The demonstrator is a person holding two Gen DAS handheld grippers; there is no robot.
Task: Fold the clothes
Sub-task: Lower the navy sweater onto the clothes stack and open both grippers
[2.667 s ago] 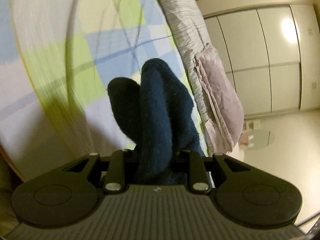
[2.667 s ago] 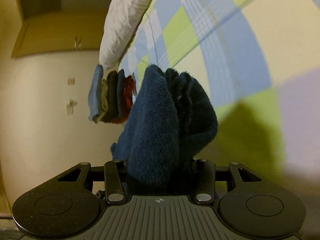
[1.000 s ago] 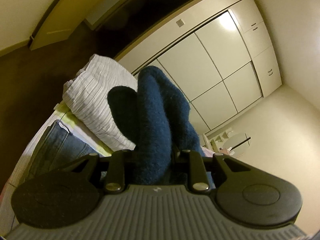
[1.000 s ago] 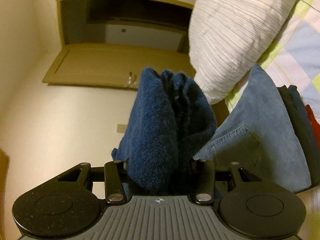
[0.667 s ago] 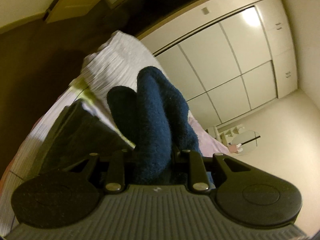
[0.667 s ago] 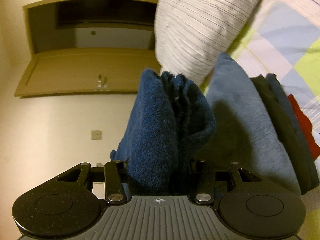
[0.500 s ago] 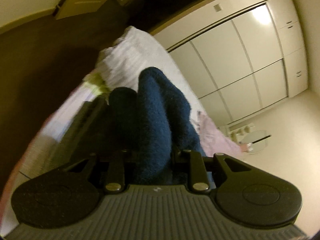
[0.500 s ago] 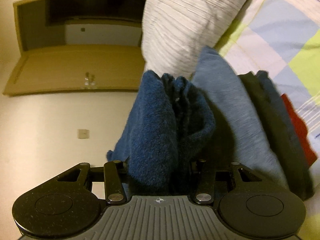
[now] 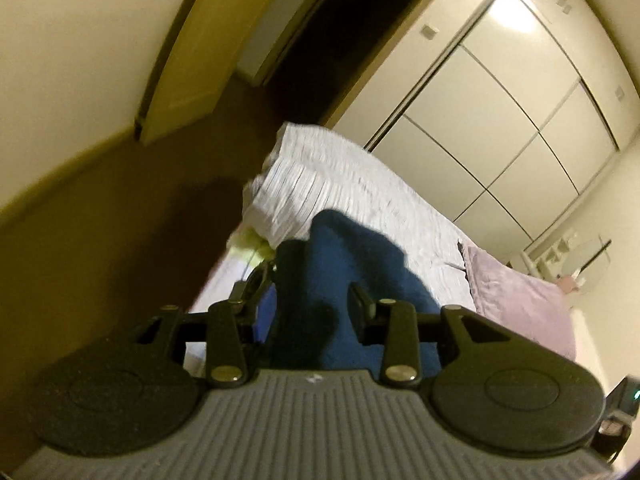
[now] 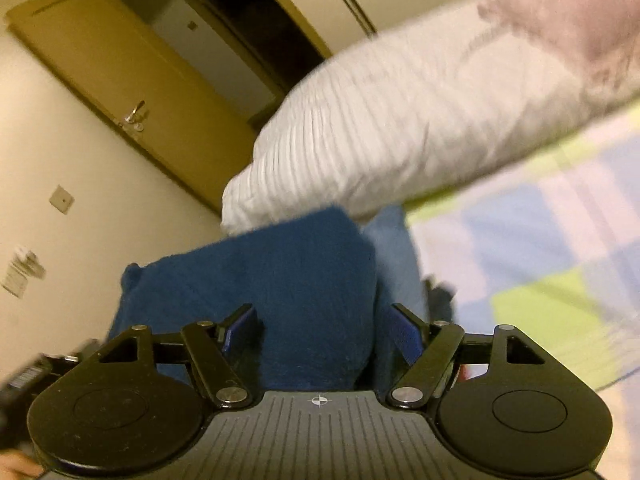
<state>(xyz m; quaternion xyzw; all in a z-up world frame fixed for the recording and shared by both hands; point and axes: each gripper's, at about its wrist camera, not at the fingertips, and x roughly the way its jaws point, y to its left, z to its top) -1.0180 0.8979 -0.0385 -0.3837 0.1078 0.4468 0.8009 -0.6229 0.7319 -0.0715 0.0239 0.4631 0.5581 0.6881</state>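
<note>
A dark blue fleece garment [image 10: 288,300] lies folded on a stack of folded clothes at the bed's edge, a light blue piece [image 10: 394,248] showing beside it. My right gripper [image 10: 320,324] is open, its jaws spread to either side of the garment. In the left wrist view the same blue garment [image 9: 352,276] sits between the spread jaws of my left gripper [image 9: 308,300], which is also open. The stack beneath is mostly hidden.
A white striped pillow [image 10: 400,128] lies just beyond the stack, with a pink pillow [image 9: 516,304] behind it. The checked bedsheet [image 10: 540,248] spreads to the right. A wooden door [image 10: 132,80], a wardrobe [image 9: 500,120] and the dark floor [image 9: 120,240] surround the bed.
Both grippers have opened and let go of the blue garment, which now rests on the stack. Both cameras have tilted down toward the bed edge.
</note>
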